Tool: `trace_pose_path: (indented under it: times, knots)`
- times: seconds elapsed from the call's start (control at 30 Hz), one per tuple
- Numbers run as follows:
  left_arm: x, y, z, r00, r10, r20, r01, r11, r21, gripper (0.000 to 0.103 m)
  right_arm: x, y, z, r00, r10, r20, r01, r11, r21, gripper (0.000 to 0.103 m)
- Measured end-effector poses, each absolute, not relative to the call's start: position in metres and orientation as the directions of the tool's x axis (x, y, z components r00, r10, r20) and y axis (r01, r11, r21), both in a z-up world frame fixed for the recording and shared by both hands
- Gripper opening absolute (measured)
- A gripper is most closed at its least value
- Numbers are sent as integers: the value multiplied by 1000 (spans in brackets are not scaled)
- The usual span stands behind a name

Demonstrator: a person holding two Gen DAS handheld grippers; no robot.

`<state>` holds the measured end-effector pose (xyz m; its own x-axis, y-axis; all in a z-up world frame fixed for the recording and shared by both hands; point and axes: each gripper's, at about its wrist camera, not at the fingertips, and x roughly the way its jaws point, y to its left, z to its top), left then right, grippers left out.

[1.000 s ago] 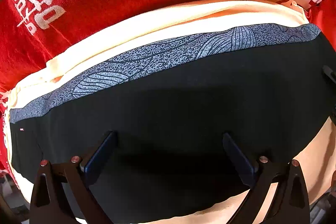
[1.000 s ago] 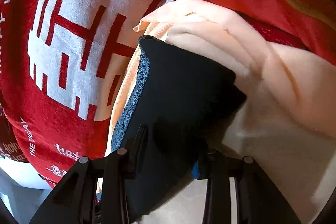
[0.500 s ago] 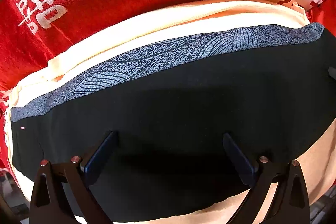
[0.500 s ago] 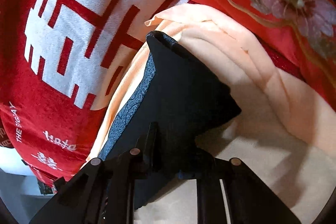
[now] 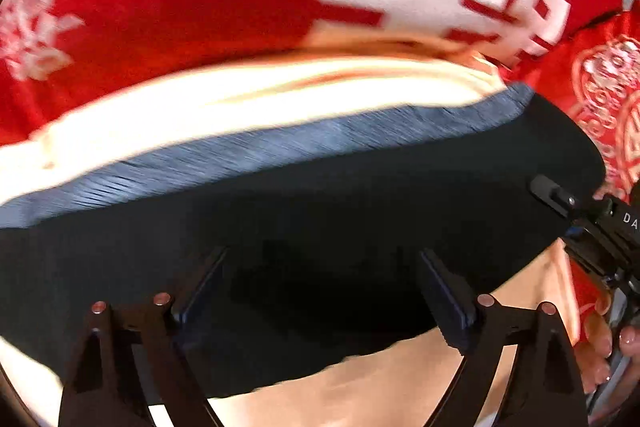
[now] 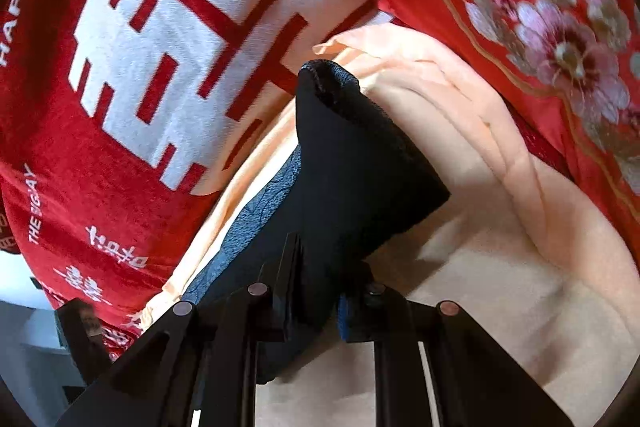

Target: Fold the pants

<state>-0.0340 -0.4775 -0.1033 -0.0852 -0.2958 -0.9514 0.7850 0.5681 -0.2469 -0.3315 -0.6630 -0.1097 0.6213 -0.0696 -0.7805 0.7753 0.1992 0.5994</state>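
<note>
**Desk:** Red bedding with white lettering [image 6: 168,67] fills the background; what lies on top of it?

**Operator:** I see a peach blanket [image 5: 280,95] spread over the red cover, and the black pants [image 5: 320,219] lie across that blanket. Their grey-blue patterned band [image 5: 280,151] runs along the far edge in the left wrist view, which is blurred.

**Desk:** Where are your grippers?

**Operator:** My left gripper [image 5: 320,295] hangs above the middle of the pants, pointing steeply down. Its fingers stand wide apart and are closing at this moment; black cloth lies beneath the gap, but the pads press on nothing. My right gripper [image 6: 320,287] has its fingers drawn close together, clamped on the end of the pants [image 6: 352,167], which rise from the pinch in a dark fold. The band [image 6: 256,223] runs down its left side.

**Desk:** Anything else in frame?

**Operator:** An embroidered red pillow with pink flowers [image 6: 540,27] sits at upper right. In the left view, the right gripper [image 5: 560,197] and a hand [image 5: 608,351] show at the right edge.
</note>
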Motion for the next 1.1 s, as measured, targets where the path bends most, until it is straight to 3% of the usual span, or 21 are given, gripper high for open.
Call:
trace_pose_path:
  times: [0.1,0.2,0.53,0.67,0.77,0.93,1.1]
  knots:
    - [-40,-476,-133,-158,-289,-944,751,586,-305,90,-325,-659,-98,617,-74,-784,773,245,585,16]
    - [-53,-476,-131,-98,-299,-949,802,541,-253,90,-314,-651,-82,614,-80,-785,762,318,564,16]
    - [-63,-468,-129,-97,-324,-941,838,483,-253,90,-253,-596,-32,583,-112,-805,692,588,419,16]
    - [-43,-442,-115,-134,-346,-928,798,518,-309,90,-228,-571,-18,575,-120,-809,648,670,361,16]
    - [-14,-404,-99,-83,-356,-931,784,553,-281,90,-202,-543,-13,557,-120,-822,603,738,302,16]
    - [50,-334,-85,33,-310,-950,746,641,-183,90,-152,-489,-32,490,-92,-867,529,821,213,16]
    - [109,-272,-92,123,-218,-968,680,729,-78,90,-96,-422,-85,375,-90,-923,434,897,88,16]
